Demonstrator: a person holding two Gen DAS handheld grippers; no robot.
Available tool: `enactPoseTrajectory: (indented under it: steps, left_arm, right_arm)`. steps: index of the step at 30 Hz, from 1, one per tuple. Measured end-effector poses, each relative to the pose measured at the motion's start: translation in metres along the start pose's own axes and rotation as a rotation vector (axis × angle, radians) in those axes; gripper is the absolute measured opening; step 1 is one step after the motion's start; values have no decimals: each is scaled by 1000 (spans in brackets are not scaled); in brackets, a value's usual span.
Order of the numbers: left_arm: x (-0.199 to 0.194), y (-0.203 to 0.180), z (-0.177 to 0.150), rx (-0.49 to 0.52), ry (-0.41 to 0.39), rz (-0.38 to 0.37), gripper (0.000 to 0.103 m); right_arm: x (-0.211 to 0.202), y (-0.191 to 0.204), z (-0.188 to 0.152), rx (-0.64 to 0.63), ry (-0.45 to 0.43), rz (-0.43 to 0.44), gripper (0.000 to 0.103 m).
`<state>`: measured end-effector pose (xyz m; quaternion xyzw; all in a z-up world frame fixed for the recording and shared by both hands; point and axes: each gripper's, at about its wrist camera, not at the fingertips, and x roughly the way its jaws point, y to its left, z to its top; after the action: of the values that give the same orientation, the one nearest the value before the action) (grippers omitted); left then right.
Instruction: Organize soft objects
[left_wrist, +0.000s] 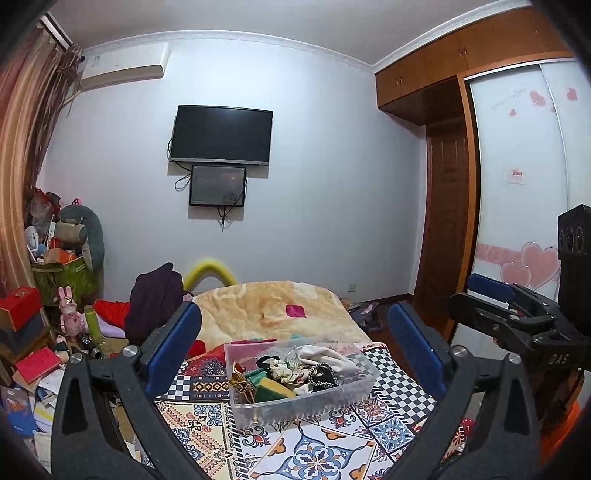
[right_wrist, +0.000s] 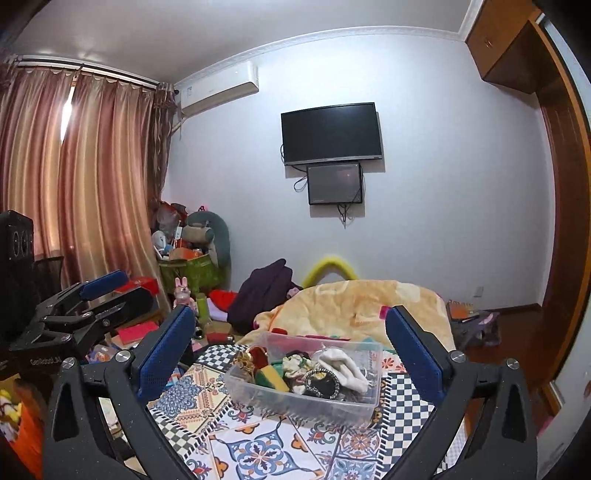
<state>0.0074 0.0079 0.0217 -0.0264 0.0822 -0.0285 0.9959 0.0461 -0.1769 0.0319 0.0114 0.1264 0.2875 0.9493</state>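
A clear plastic bin (left_wrist: 343, 397) (right_wrist: 332, 406) stands on the patterned bed cover (left_wrist: 314, 454) (right_wrist: 251, 450). It holds several soft items: a white sock (left_wrist: 325, 356) (right_wrist: 343, 365), a green and yellow sponge (left_wrist: 271, 391) (right_wrist: 271, 378), a black beaded pouch (left_wrist: 323, 376) (right_wrist: 321, 382) and floral scrunchies (left_wrist: 286, 371). My left gripper (left_wrist: 295, 350) is open, held back from the bin with nothing between its blue pads. My right gripper (right_wrist: 291, 347) is also open and bare, short of the bin. The right gripper (left_wrist: 491, 299) shows at the right in the left wrist view, the left gripper (right_wrist: 99, 291) at the left in the right wrist view.
A beige blanket (left_wrist: 273, 306) (right_wrist: 362, 302) lies bunched behind the bin. Left of the bed are a dark garment (left_wrist: 155, 299), a pink rabbit figure (left_wrist: 70, 314), boxes and books on the floor. A wardrobe (left_wrist: 517, 184) stands at the right; a TV (left_wrist: 221, 134) hangs on the far wall.
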Motion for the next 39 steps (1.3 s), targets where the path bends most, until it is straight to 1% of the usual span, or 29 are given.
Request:
enactPoseTrajectory:
  steps: [23,39]
  left_arm:
    - [-2,1,-1,5,3,1,103]
    - [-5,-3,1,9,0,-9,103]
  right_arm:
    - [-1,-5,-3,12,11,-6,103]
    - [-3,-7,3,10,1,-5,103]
